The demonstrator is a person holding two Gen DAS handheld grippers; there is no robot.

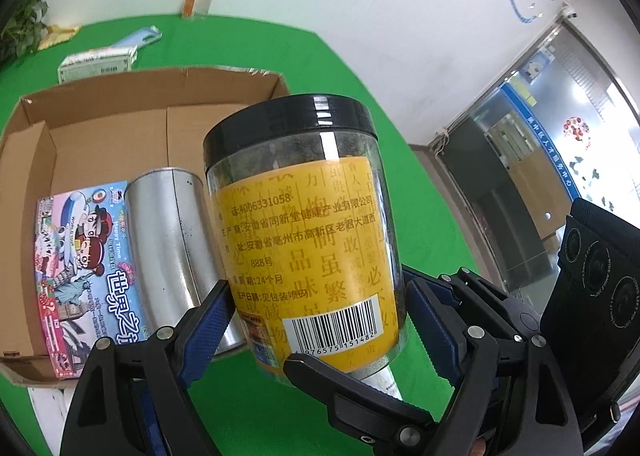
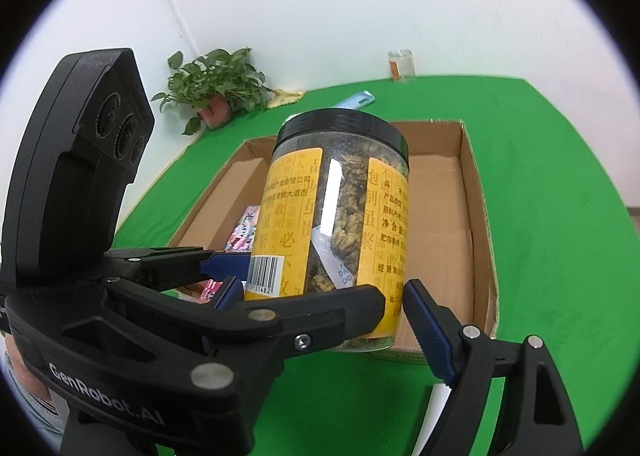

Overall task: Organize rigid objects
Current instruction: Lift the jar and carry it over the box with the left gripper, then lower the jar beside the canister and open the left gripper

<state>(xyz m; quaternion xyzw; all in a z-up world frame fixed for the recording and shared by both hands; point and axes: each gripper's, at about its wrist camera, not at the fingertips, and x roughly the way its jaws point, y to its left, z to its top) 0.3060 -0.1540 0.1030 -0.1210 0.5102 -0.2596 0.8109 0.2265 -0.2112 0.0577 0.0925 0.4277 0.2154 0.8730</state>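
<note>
The jar (image 1: 304, 232), black-lidded with a yellow label, is held upright above the green worktop (image 1: 352, 79), gripped between both the left gripper (image 1: 320, 320) and right gripper (image 2: 320, 316). Behind it, the cardboard box (image 1: 100, 127) holds a silver can (image 1: 168, 240) and a game box (image 1: 80, 264).

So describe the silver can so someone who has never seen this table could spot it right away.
Find the open cardboard box on the green table. Inside it, at the near end, the silver can lies on its side beside a colourful cartoon game box. It is the only bare metal cylinder, with no label, unlike the yellow-labelled jar.
</note>
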